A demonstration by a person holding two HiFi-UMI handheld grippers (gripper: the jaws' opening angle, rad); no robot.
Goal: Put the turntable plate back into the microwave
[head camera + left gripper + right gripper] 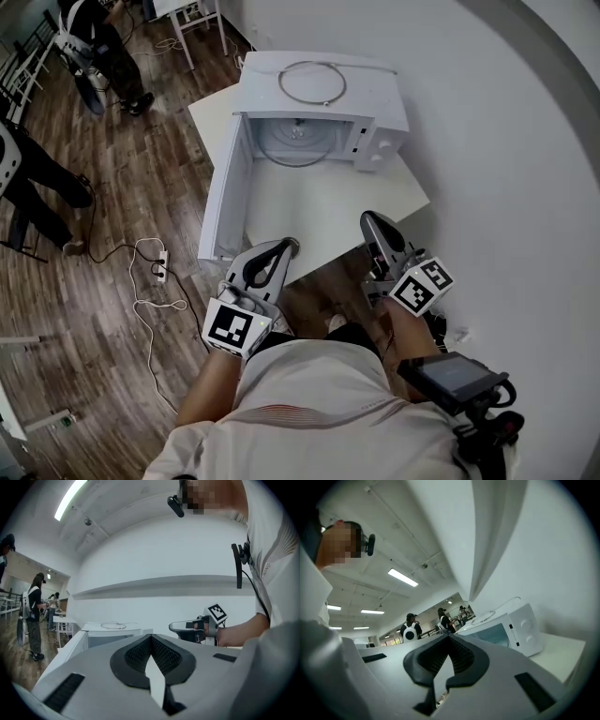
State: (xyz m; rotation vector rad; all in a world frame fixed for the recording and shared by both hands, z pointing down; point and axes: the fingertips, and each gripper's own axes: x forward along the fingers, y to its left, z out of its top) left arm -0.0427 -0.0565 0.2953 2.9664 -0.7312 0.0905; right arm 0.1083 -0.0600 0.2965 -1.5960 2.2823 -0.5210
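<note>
Far beyond the left gripper [289,246] and right gripper [368,221], both closed and empty, the turntable plate [292,150] seems to lie inside the microwave [380,108].

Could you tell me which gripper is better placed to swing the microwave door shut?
Left, probably: the left gripper is nearest the open door; the right gripper sits toward the control panel side.

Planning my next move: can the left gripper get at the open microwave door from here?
Probably yes: the left gripper, shut and empty, is close beside the open door, nothing between them.
</note>
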